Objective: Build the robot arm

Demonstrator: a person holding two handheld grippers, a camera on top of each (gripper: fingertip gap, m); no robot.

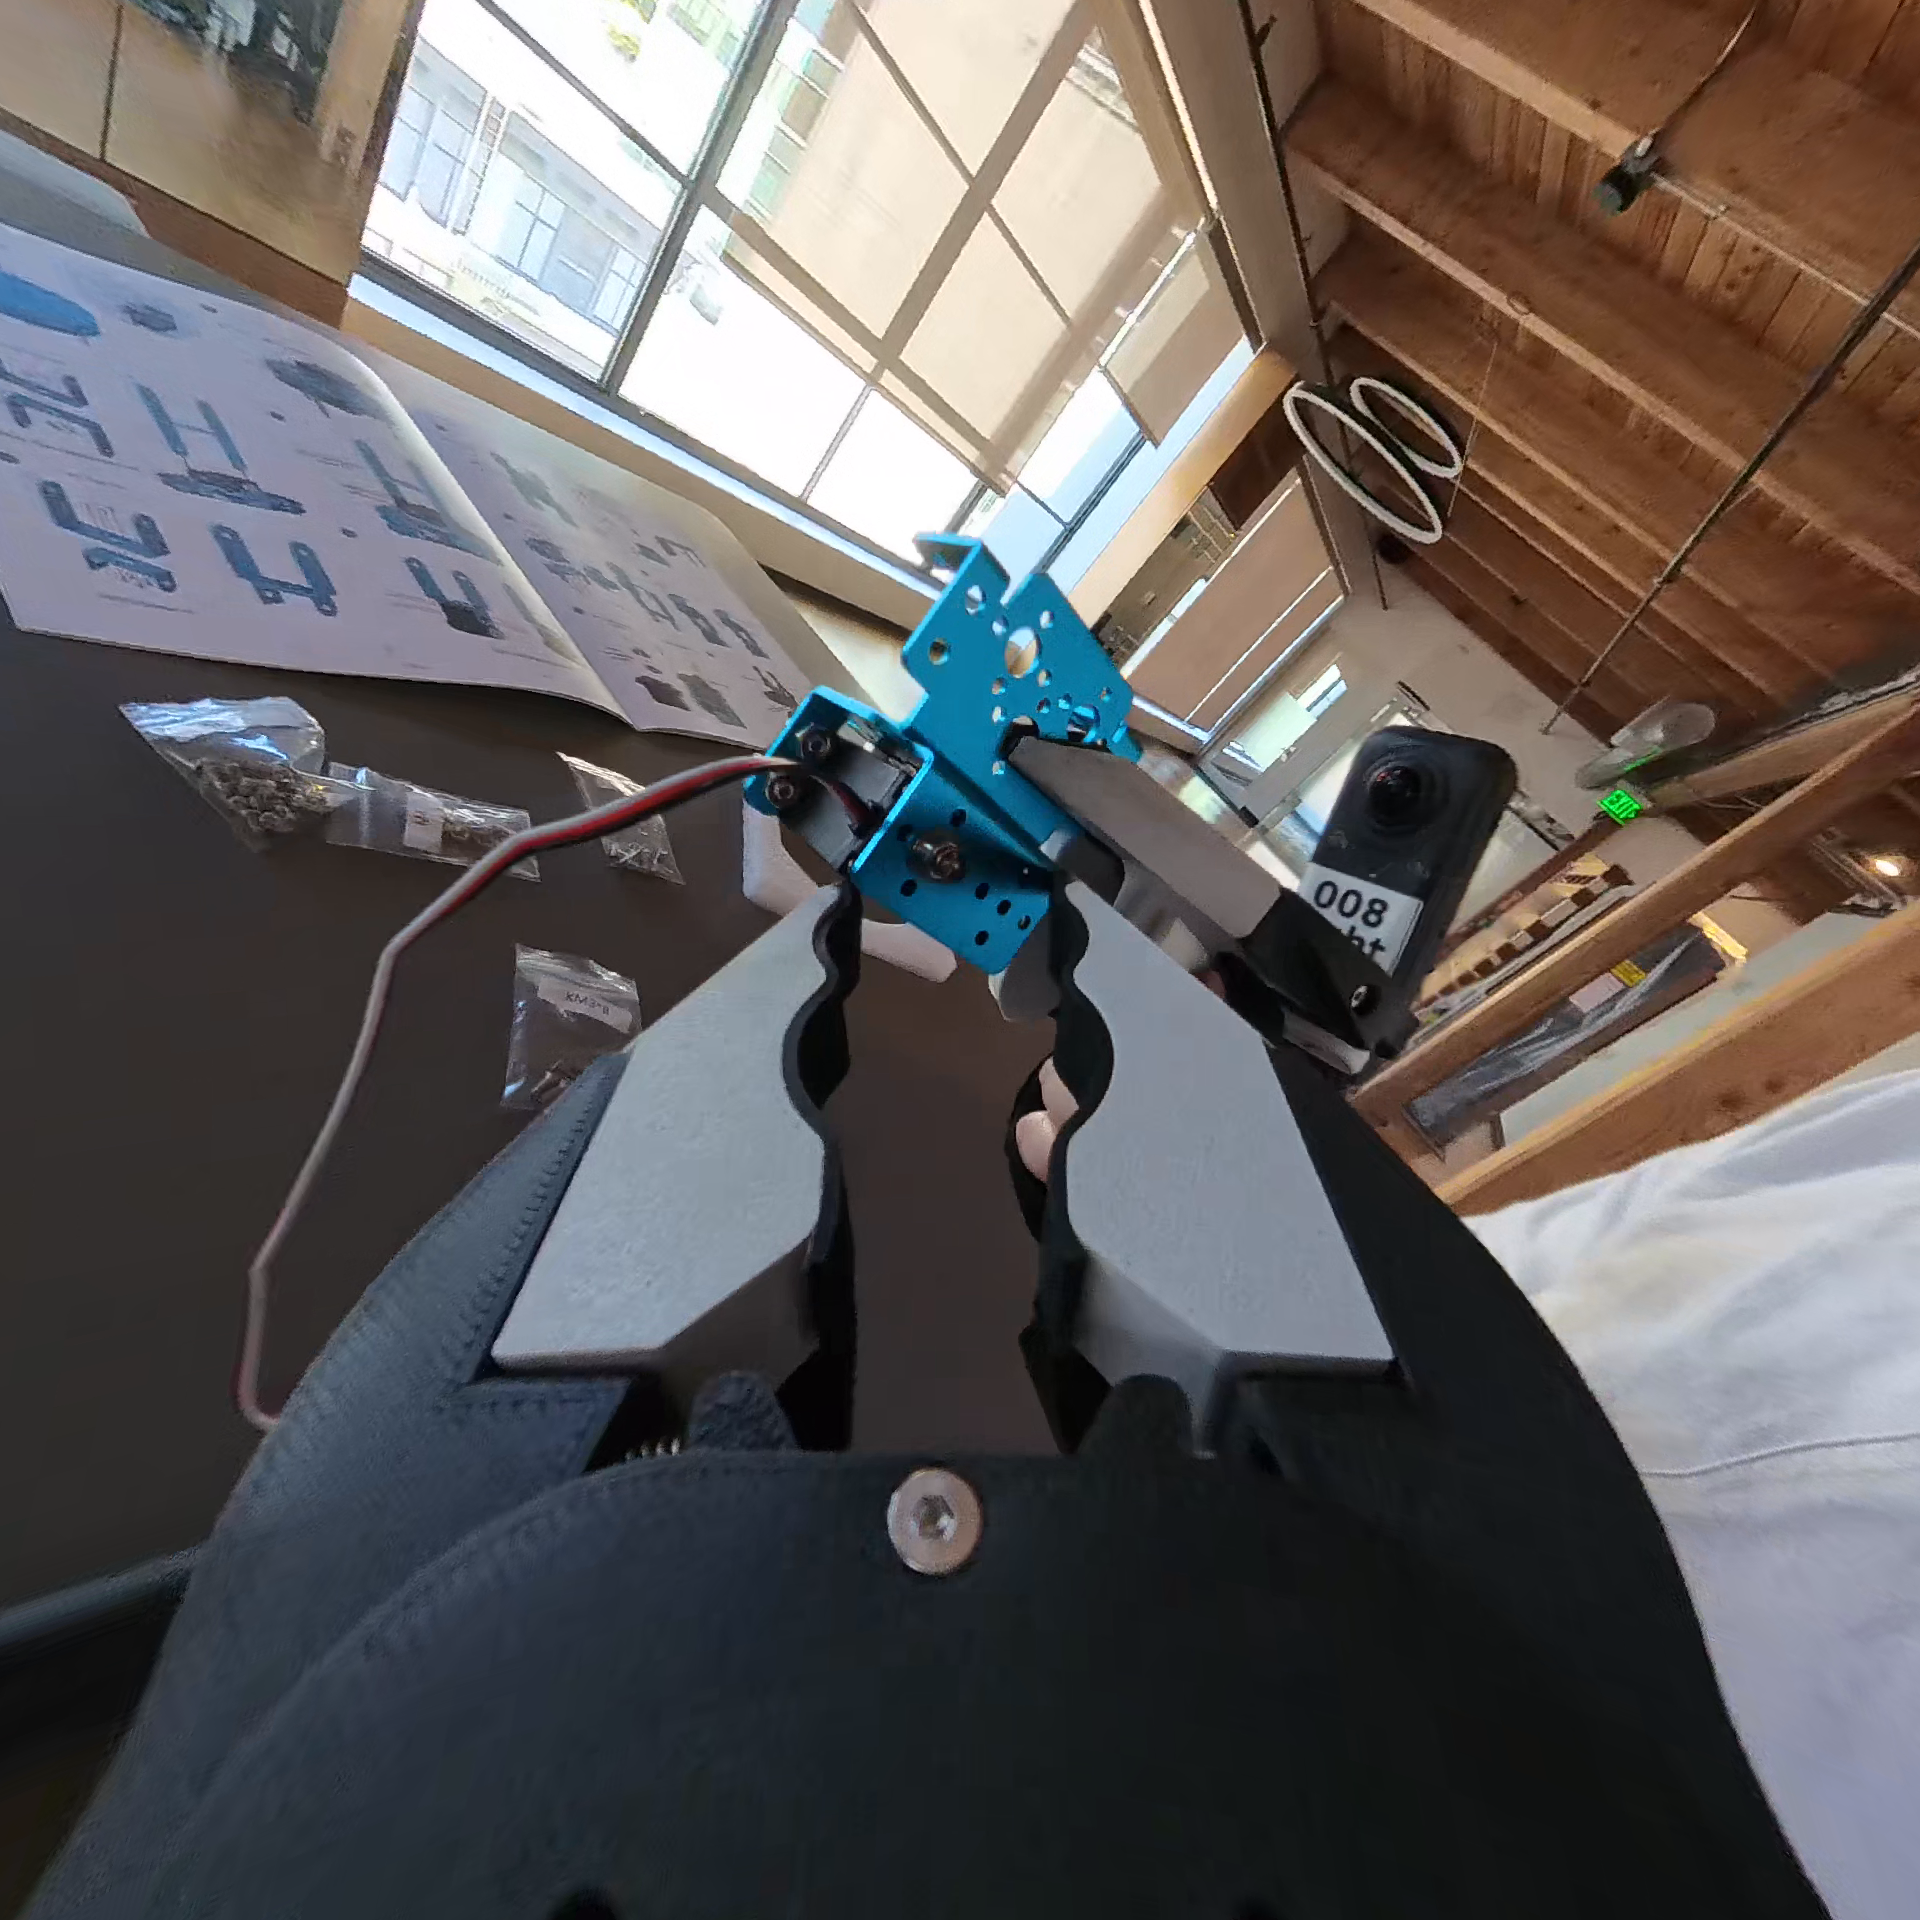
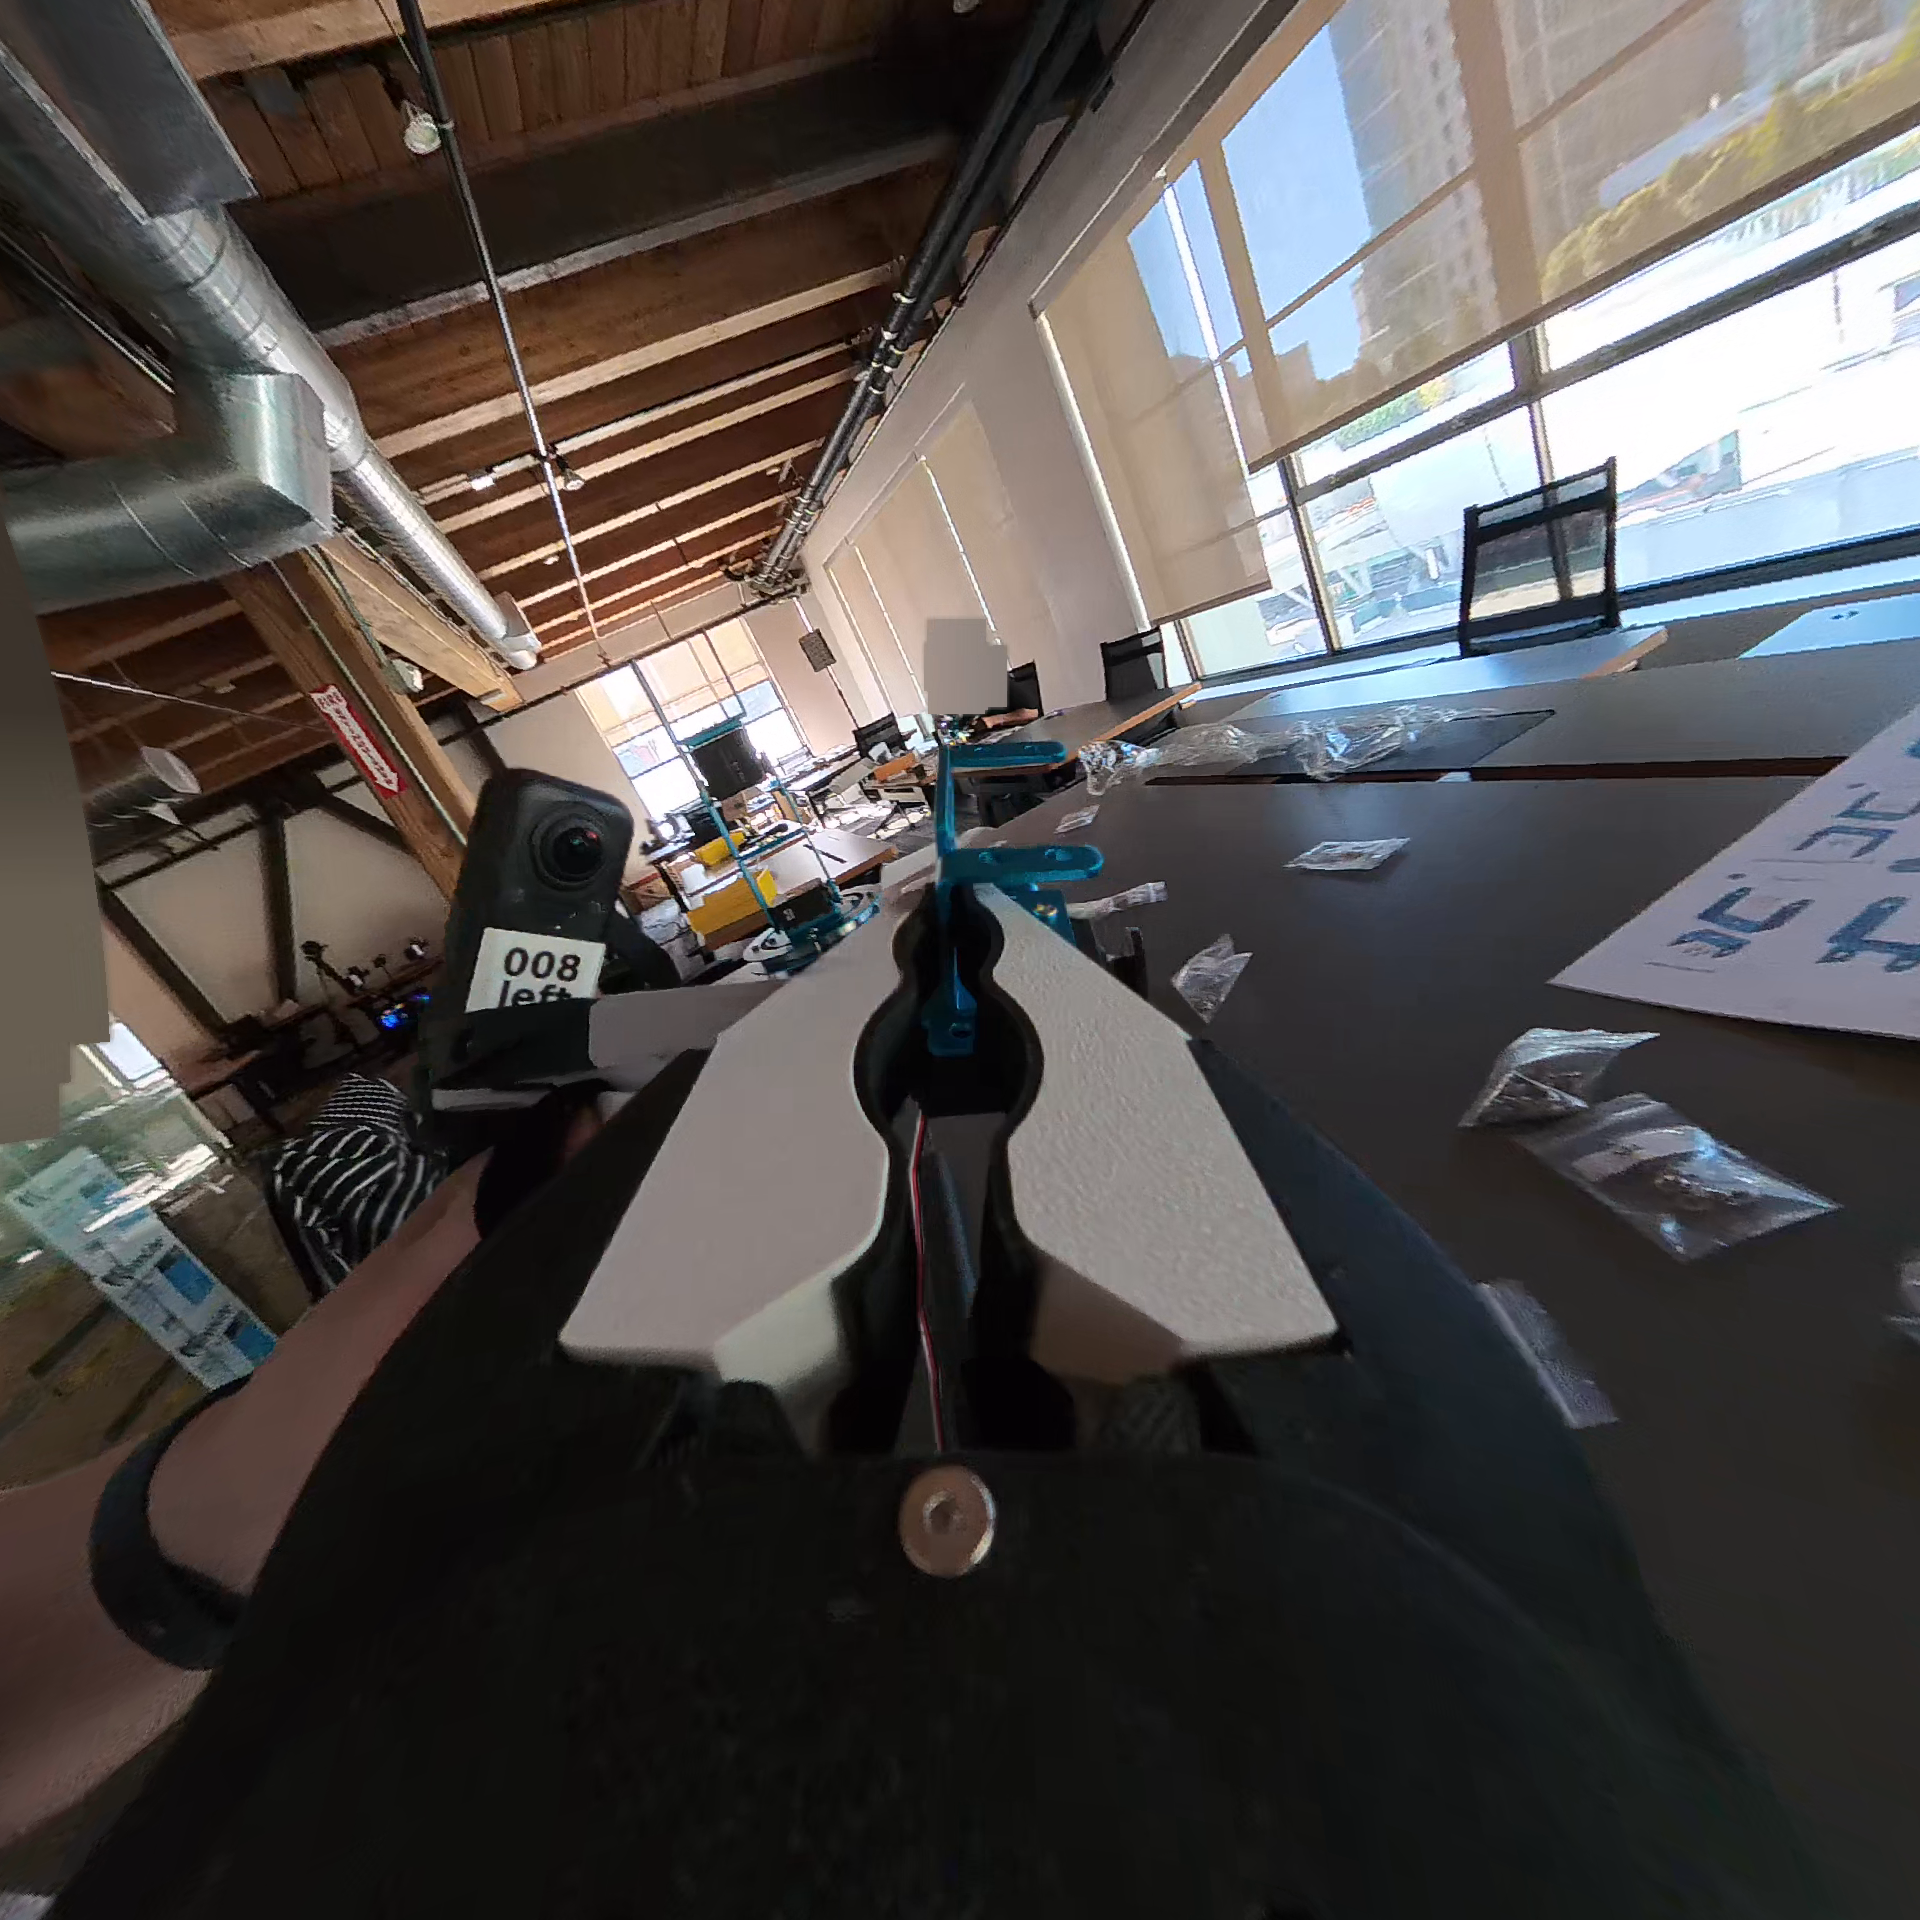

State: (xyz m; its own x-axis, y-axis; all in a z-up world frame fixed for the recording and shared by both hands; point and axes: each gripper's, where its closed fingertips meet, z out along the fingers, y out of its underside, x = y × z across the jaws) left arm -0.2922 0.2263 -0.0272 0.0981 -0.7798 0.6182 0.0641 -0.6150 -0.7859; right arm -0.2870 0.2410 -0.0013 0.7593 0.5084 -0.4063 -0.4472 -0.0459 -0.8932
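While held up off the dark surface point(image 1: 125, 1039), blue metal bracket assembly point(image 1: 940, 774) sits pinched from two sides. Left gripper point(image 1: 951, 914) jaws closed on the lower perforated block, right at the fingertips, nothing deeper in the wavy black pads point(image 1: 821, 1049). Right gripper point(image 2: 951, 914) jaws pressed together on the flat blue plate, its edge running down between them, red-white-black wire point(image 2: 925, 1247) trailing back through the gap. Same wire point(image 1: 343, 1039) looping off to the side in the left view. Small plastic bags of screws point(image 1: 249, 774) and an open instruction sheet point(image 1: 312, 499) lying beyond on the surface, well apart from the bracket.
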